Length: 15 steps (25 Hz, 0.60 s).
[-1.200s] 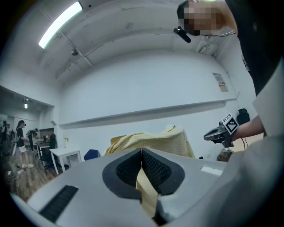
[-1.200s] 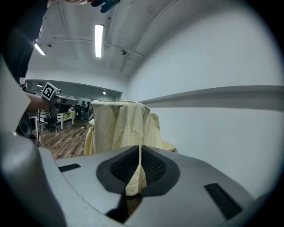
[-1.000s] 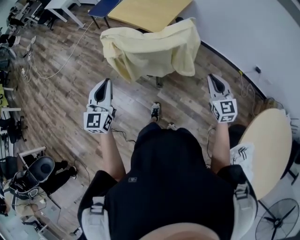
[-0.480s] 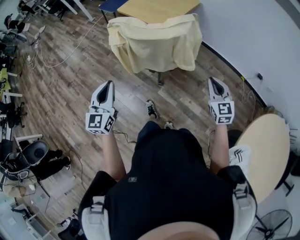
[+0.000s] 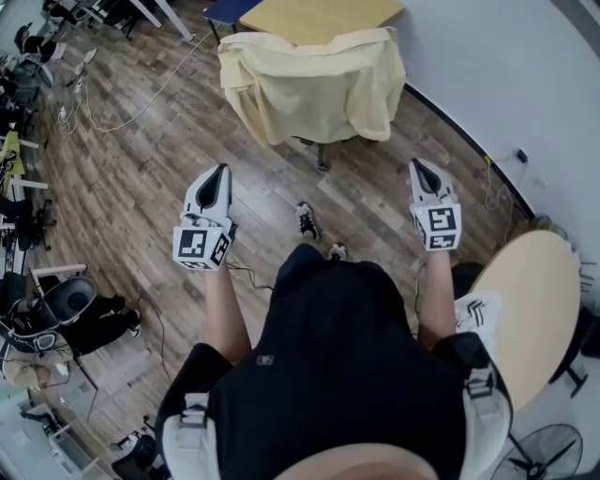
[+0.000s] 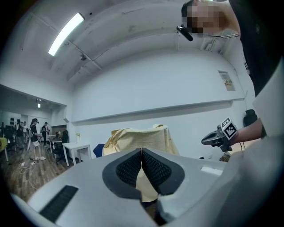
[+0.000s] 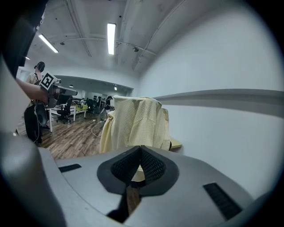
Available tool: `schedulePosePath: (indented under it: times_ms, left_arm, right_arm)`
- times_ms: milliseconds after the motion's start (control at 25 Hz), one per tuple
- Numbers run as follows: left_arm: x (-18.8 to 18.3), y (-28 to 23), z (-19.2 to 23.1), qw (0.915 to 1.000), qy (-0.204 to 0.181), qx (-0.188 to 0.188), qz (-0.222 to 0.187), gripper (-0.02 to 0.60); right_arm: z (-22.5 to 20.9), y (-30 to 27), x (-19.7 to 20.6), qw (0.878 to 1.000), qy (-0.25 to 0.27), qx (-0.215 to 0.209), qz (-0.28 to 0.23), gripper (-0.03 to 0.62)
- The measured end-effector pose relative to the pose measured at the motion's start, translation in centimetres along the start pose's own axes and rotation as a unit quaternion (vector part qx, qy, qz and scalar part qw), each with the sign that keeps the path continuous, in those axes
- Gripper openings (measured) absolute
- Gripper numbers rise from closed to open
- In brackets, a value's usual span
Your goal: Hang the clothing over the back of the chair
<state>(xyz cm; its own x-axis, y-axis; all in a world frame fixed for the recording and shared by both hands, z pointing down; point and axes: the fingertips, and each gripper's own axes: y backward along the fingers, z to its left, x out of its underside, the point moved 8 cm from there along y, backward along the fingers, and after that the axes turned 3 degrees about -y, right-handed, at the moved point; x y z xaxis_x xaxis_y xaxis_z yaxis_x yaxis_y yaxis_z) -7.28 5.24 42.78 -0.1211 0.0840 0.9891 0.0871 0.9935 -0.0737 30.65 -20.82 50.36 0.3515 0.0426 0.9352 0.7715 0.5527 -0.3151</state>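
Observation:
A pale yellow garment (image 5: 314,84) is draped over the back of a chair and covers most of it. Only the chair's foot (image 5: 322,161) shows beneath. My left gripper (image 5: 219,172) is shut and empty, well short of the chair on its left. On the right, equally far back, my right gripper (image 5: 417,166) has just been closing with nothing between its jaws, and is shut. The left gripper view shows the garment (image 6: 137,138) beyond the closed jaws (image 6: 141,153). In the right gripper view the garment (image 7: 133,124) hangs ahead of the closed jaws (image 7: 140,150).
A yellow-topped table (image 5: 314,17) stands right behind the chair, by the white wall (image 5: 506,66). A round table (image 5: 530,309) and a fan (image 5: 544,450) are at the right. Cables (image 5: 122,117) run over the wood floor, and desks and office chairs (image 5: 56,309) line the left.
The draped chair has shifted up and right in the head view, and the garment now hangs squarer. Both grippers sit slightly farther from it, and the right one has moved a little left.

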Motion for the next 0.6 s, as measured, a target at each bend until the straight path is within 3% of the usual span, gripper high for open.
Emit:
schedulePosePath:
  times_ms: [600]
  left_arm:
    - [-0.4,-1.1,-1.0,1.0000,-0.004,0.007,-0.003,0.003]
  right_arm:
    - [-1.1,0.4,-0.3,1.000,0.002,0.004,-0.009,-0.005]
